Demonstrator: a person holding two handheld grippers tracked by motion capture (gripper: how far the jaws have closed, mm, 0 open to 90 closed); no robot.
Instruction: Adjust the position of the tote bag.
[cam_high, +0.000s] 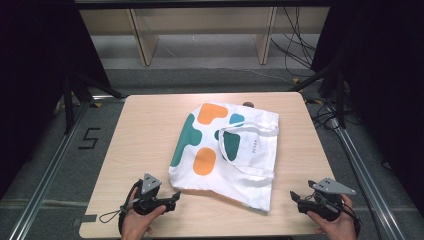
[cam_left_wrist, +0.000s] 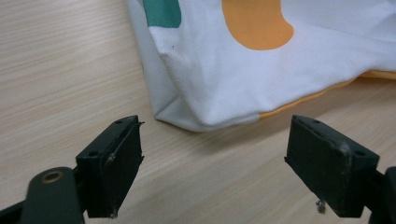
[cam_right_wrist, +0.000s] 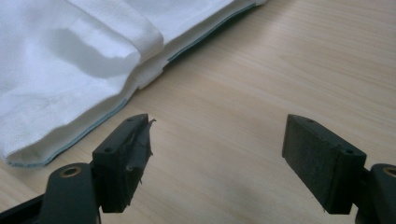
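A white cloth tote bag printed with green and orange blobs (cam_high: 225, 150) lies flat on the pale wooden table (cam_high: 145, 145), a little right of centre, its 2 white handles (cam_high: 247, 132) folded back over its own body.

My left gripper (cam_high: 174, 196) sits low at the near edge of the table, jaws spread wide with nothing between them. In the left gripper view the bag's near corner (cam_left_wrist: 187, 119) lies just ahead of the gap — close, not touching either pad. An orange blob (cam_left_wrist: 254, 23) shows on the cloth above that corner, and an orange edge peeks out from beneath the bag.

My right gripper (cam_high: 295, 197) rests at the near right, jaws also fully apart and empty. It is just beside the bag's other near corner (cam_high: 262, 202). In the right gripper view the hemmed white edge (cam_right_wrist: 70, 135) runs past my left pad (cam_right_wrist: 126, 158) — near it, apart from it. Bare wood lies between the 2 pads.

Both of my hands hold the grippers from below the table's front edge.
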